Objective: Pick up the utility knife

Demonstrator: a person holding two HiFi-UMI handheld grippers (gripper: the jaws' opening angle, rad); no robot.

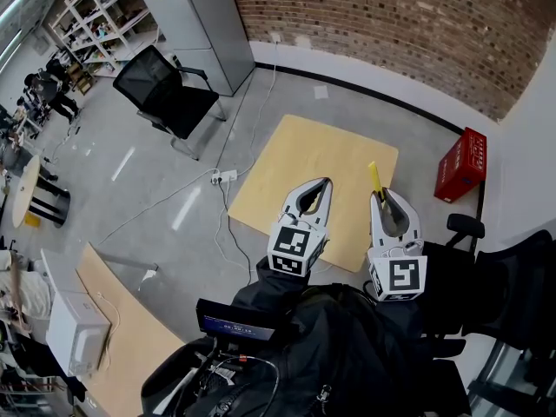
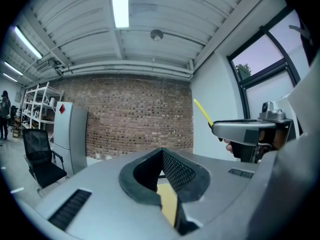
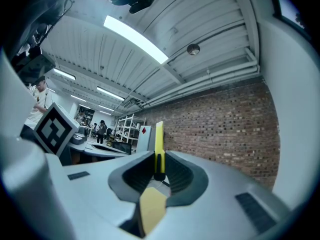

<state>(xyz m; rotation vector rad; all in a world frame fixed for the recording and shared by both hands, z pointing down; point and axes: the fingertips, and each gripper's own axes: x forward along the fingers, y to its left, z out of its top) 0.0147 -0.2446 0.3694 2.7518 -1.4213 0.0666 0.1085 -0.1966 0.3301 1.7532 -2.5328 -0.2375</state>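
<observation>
A slim yellow utility knife [image 1: 375, 179] sticks up out of my right gripper [image 1: 380, 195], which is shut on its lower end. In the right gripper view the knife [image 3: 159, 149] stands upright between the black pads, pointing at the ceiling. The left gripper view shows the same knife [image 2: 202, 112] rising slantwise from the right gripper [image 2: 250, 129] beside it. My left gripper [image 1: 325, 182] is shut with nothing in it, its pads [image 2: 175, 171] meeting at the tips. Both grippers are held up in the air over the near edge of a light wooden table [image 1: 304, 159].
A red crate [image 1: 460, 165] stands on the floor right of the table. A black office chair [image 1: 165, 89] and a grey cabinet [image 1: 204, 24] stand at the back left. A power strip [image 1: 224, 177] with cables lies left of the table. Black chairs [image 1: 512, 294] crowd the right.
</observation>
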